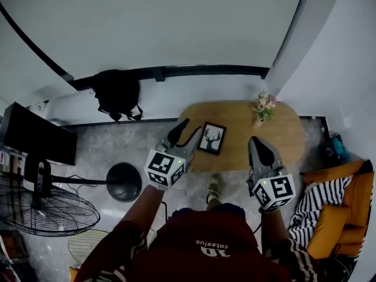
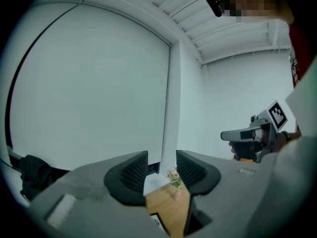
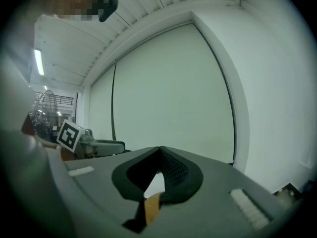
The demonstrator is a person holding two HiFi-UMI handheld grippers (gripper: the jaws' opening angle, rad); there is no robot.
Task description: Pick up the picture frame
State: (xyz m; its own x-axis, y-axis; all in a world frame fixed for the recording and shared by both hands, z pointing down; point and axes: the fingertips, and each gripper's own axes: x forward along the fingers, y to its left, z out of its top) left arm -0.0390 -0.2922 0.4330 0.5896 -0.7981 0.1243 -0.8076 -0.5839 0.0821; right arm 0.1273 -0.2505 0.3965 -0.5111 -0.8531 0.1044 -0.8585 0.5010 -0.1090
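Frame: the frame (image 1: 212, 138), with a stag print, is seen on the counter (image 1: 282, 135) by its near edge, toward the left end; nothing is touching it.
Left claw: the left claw (image 1: 187, 133) (image 2: 162, 157) is held spread, with nothing between its pads; in the head view it is seen just left of the frame, at the counter's left end.
Right claw: the right claw (image 1: 257, 141) (image 3: 159, 150) is pressed together and empty, and is held at the near edge, right of the frame.
Flowers: a small pot of flowers (image 1: 264, 106) (image 2: 174, 176) is stood toward the far right end, well apart from the frame.
Floor: a bag (image 1: 117, 93) and a fan (image 1: 47, 213) are seen left of the counter.
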